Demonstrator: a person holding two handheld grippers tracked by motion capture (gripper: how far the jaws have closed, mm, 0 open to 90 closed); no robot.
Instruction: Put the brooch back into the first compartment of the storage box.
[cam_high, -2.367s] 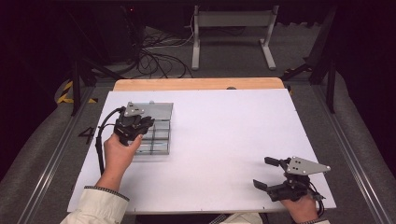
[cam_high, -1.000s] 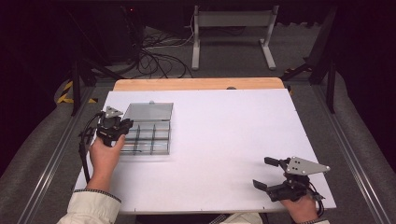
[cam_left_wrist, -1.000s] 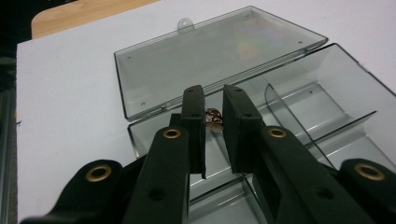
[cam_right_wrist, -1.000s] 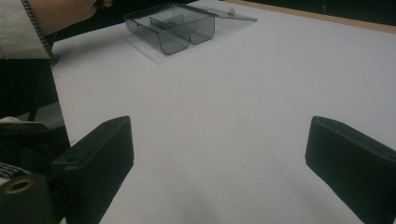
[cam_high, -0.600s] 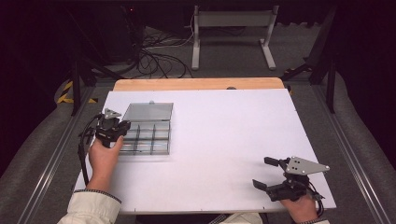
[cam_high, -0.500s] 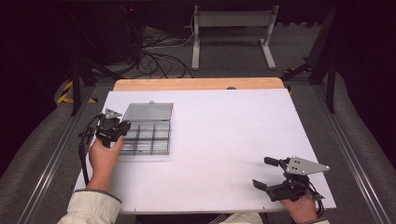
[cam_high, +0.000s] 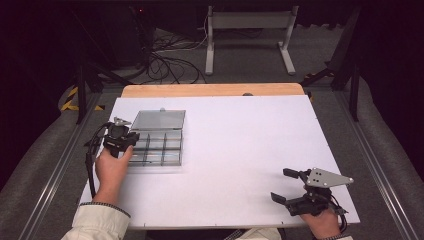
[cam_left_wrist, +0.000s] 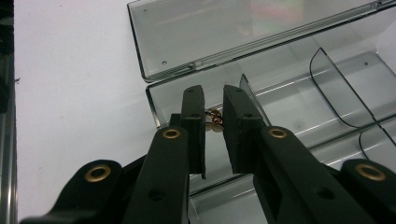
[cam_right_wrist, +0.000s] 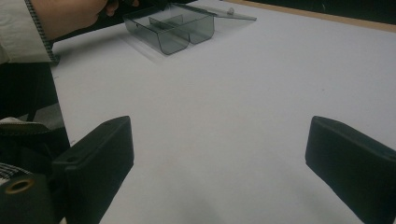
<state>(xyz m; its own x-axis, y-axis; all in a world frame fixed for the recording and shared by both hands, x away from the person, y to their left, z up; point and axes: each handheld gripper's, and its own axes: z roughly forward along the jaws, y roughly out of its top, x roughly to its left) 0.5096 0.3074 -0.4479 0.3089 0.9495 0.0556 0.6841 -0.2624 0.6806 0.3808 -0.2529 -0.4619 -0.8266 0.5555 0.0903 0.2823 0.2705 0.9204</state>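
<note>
the left gripper (cam_left_wrist: 214, 122) is pinching a small brass piece (cam_left_wrist: 214, 120) over the clear box (cam_left_wrist: 289, 116); the right gripper (cam_right_wrist: 219, 163) is gaping wide above the white table (cam_right_wrist: 224, 93).

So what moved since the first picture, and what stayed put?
The left gripper slid off the top of the clear box toward its left edge. Its jaws now sit nearly together over small brass bits in a corner compartment. The box, its open lid and the wide-open right gripper stayed put.
</note>
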